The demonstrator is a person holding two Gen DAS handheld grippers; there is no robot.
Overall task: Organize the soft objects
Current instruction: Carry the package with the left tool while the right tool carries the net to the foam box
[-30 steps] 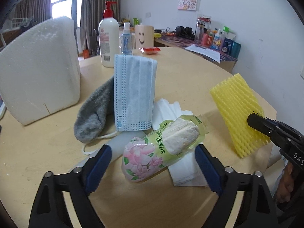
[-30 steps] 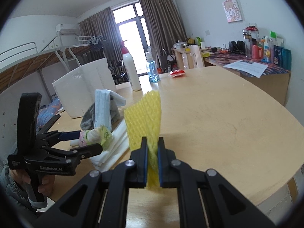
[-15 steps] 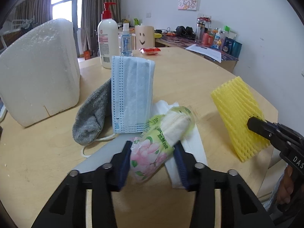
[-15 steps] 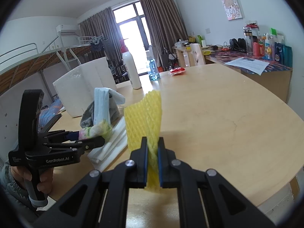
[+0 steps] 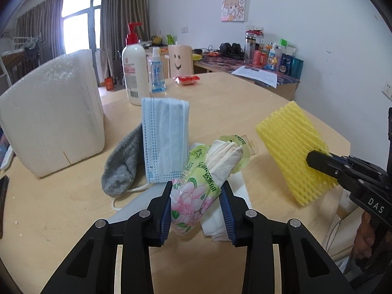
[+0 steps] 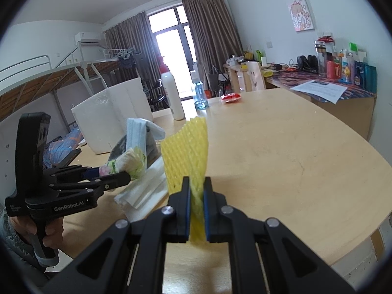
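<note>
Room: dorm, round wood table (image 5: 245, 103).
L: your left gripper (image 5: 196, 205) clamps tissue pack (image 5: 196, 188), long axis toward upper right.
R: your right gripper (image 6: 197, 201) pinches yellow foam net (image 6: 186, 147), frame right.

Left gripper (image 5: 196, 204): I note matte black linkage arms, silver round pivot screws, ribbed blue pads (image 5: 166, 210) on the fingers; "GenRobot.AI" in white on the side of its body. Right gripper (image 6: 196, 204): same black frame, silver screws, blue pads; white "DAS" lettering. Bare skin on both gripping hands; grey sleeve at left hand (image 6: 49, 235).
</note>
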